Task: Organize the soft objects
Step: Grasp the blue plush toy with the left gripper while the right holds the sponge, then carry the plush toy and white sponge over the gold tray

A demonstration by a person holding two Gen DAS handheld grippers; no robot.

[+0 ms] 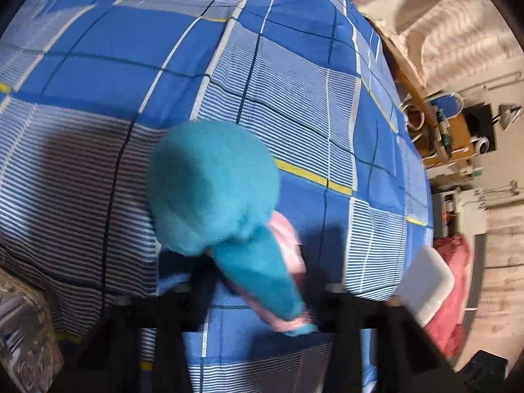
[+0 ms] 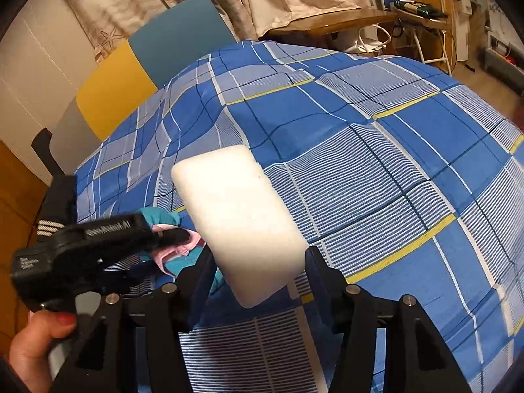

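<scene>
On the left, a hand (image 2: 36, 344) grips the handle of the left gripper (image 2: 173, 234), which reaches over the blue checked bedspread (image 2: 376, 163). Its jaws are drawn nearly together on the teal and pink plush toy (image 1: 213, 190). In the left wrist view the toy's round teal body lies on the bedspread just ahead of the jaws, while its long ear or limb, teal outside and pink inside, trails back between them; the black fingers (image 1: 337, 308) are dark and blurred there. From the right wrist view the same tongs lie across the toy's pink and teal fabric, pinching it.

Just to the right, the right gripper (image 2: 258, 262) holds a white foam block (image 2: 235, 222) between its two black fingers (image 2: 319, 271), the pads pressing its lower sides. The block tilts up and away above the bedspread, its left edge close beside the toy and the left tongs. In the left wrist view it shows as a white corner at the lower right.
</scene>
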